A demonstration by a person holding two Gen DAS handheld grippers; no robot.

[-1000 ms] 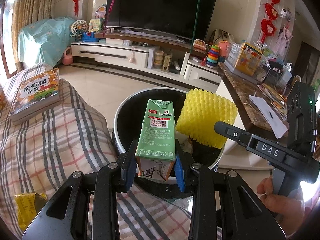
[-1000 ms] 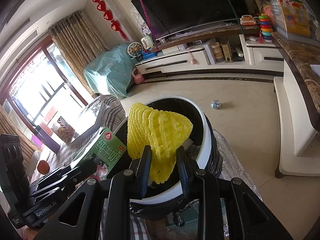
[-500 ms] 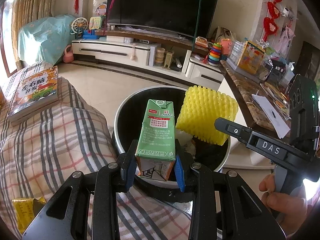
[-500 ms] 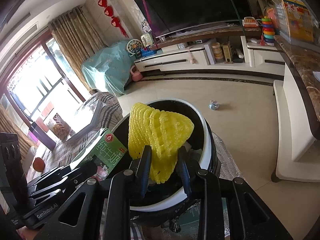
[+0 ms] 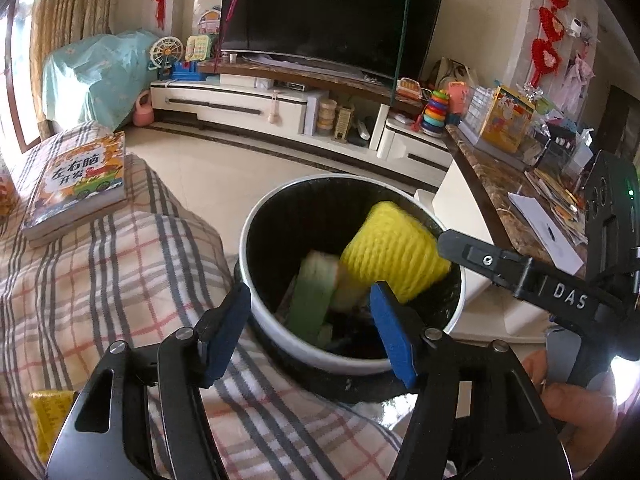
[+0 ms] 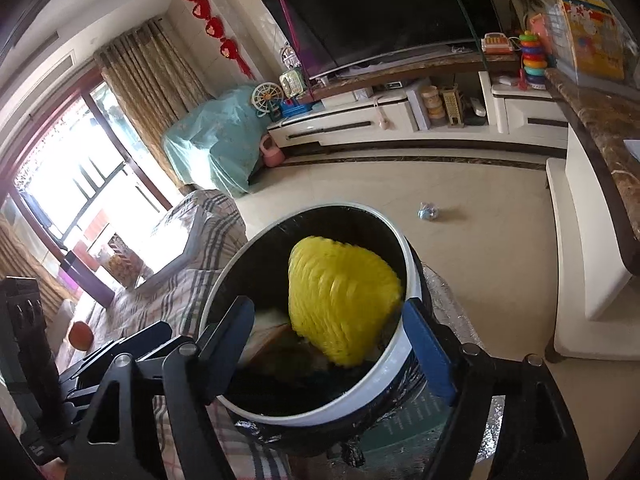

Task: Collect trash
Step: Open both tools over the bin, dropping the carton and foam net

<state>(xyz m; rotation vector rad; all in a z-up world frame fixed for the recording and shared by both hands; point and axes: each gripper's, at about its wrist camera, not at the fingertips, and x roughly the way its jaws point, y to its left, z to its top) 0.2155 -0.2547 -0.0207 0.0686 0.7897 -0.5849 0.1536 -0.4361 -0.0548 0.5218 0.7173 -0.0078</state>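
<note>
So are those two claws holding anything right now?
Nothing. Left gripper and right gripper jaws are opening, empty; the green carton and yellow foam net are dropping into the bin.

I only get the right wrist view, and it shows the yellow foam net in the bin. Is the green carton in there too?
Observer: Yes. The left wrist view shows the green carton inside the bin, blurred, beside the yellow foam net.
Operator: Is the left gripper clear of it?
Observer: The left gripper has its jaws opening, and neither pad touches the carton.
Operator: Anything lying outside the bin?
Observer: A yellow packet lies on the plaid blanket, at that view's lower left.
</note>
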